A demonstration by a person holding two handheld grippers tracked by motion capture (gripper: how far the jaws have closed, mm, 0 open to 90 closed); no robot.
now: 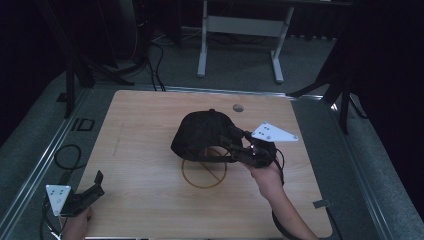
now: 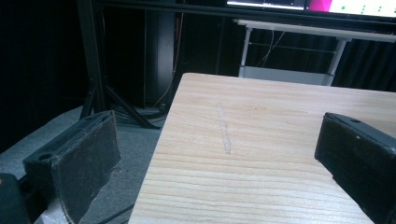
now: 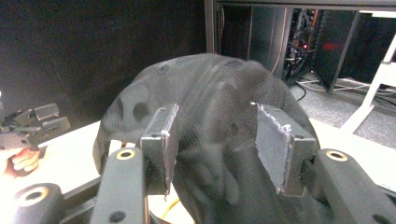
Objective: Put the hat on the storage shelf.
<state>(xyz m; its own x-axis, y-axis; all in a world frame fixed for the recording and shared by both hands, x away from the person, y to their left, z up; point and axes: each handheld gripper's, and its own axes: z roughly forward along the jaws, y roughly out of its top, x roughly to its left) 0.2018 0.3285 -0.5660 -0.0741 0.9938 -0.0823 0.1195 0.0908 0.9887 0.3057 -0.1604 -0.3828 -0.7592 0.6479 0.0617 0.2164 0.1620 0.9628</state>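
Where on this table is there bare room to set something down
The wooden table is bare along its left side, between the black cap and the left gripper, and along the near edge below the drawn circle. It is crowded at centre right, where the right gripper reaches the cap.

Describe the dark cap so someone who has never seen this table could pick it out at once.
Start at the light wooden table and look near its middle, where a thin orange ring with a bar across it lies on the surface. The cap sits on the ring's far edge, just ahead of the right gripper. It is the one black, domed fabric thing there.
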